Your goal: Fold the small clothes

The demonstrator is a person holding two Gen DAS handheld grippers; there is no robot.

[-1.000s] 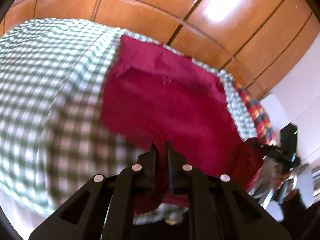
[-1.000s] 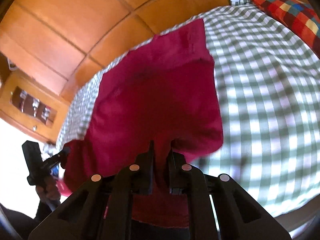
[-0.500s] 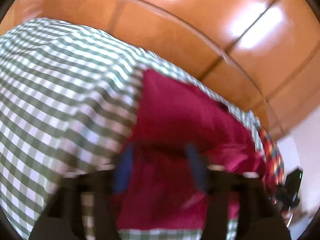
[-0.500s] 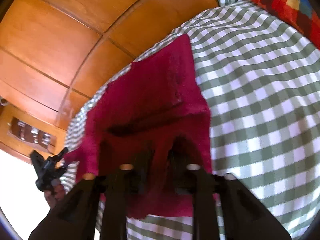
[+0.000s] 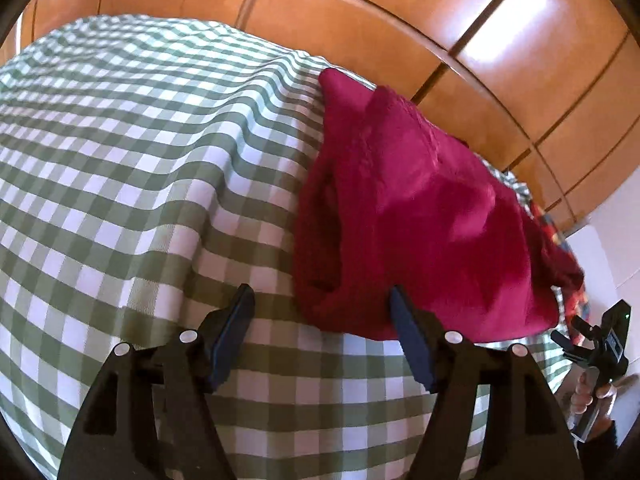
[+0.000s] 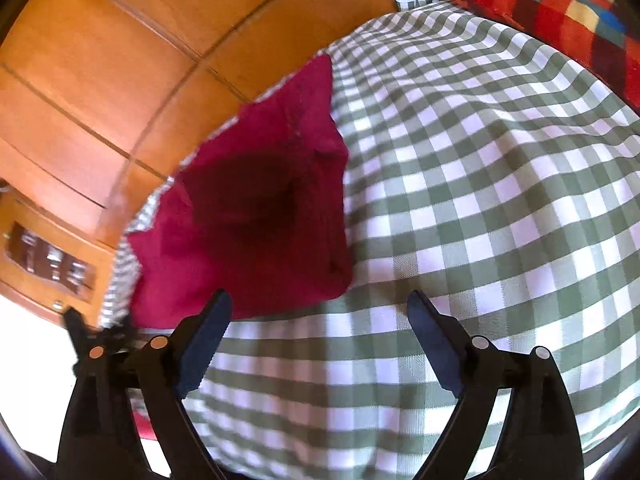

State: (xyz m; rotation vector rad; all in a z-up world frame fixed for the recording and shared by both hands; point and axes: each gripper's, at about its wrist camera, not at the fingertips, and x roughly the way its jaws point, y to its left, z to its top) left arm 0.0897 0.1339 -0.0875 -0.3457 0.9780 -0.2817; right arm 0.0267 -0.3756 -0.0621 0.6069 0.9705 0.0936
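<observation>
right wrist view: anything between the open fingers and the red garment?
Only bare green-checked cover. The right hand-held gripper, jaws just opened, is empty; the red garment lies beyond its left fingertip.

Bright daylight, white glare patches on glossy wooden wardrobe panels (image 5: pixel 500 40), blown-out white at lower left of right view, heavy fisheye bending, dark vignetted corners, slight motion softness on checked bedspread (image 6: pixel 480 200)
</observation>
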